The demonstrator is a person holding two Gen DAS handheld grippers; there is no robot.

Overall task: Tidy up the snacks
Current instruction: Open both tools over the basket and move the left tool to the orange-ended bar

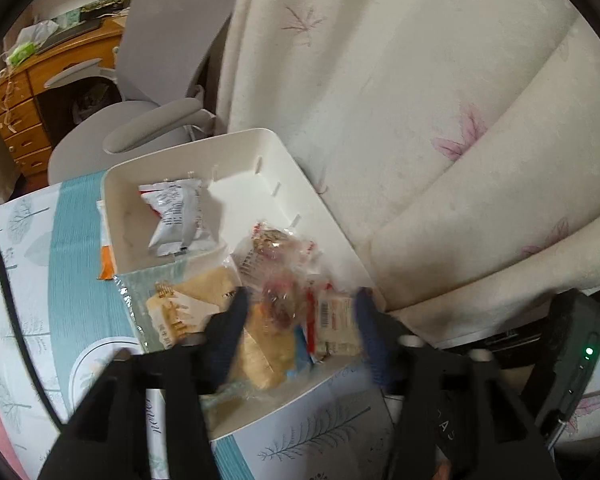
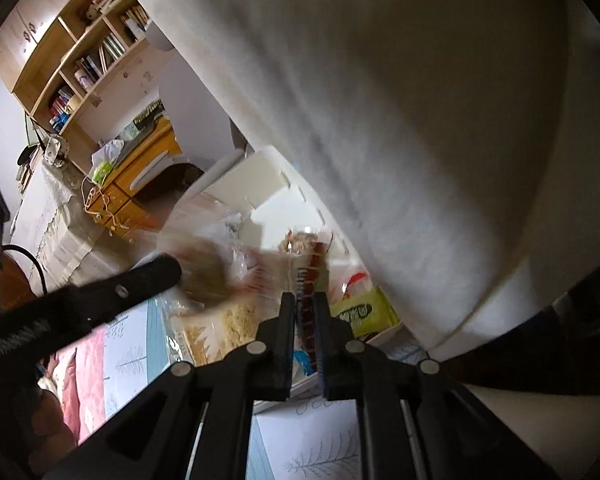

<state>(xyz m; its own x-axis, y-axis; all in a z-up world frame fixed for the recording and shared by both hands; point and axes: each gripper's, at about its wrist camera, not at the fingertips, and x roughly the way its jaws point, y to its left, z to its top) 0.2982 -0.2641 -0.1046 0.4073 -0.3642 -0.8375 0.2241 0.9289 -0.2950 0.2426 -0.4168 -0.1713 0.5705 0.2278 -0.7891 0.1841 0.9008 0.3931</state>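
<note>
Snacks lie heaped at the near end of the white tray [image 1: 236,148], which sits on the worktop [image 1: 76,240] against a floral cushion [image 1: 400,100]. The left hand-held gripper [image 1: 300,300] points steeply down over that heap with its jaws standing apart, straddling a clear-wrapped snack with red print [image 1: 276,280] and a pale cracker pack [image 1: 336,320]; neither pad seems to press on anything. The right hand-held gripper [image 2: 305,300] is nearly closed, pinching a thin clear wrapper with dark red print [image 2: 308,280] edge-on, its long axis running straight along the fingers. The tray's free far half, holding only a silver packet [image 1: 176,216], lies ahead of both, and the left one looks nearer it.
</note>
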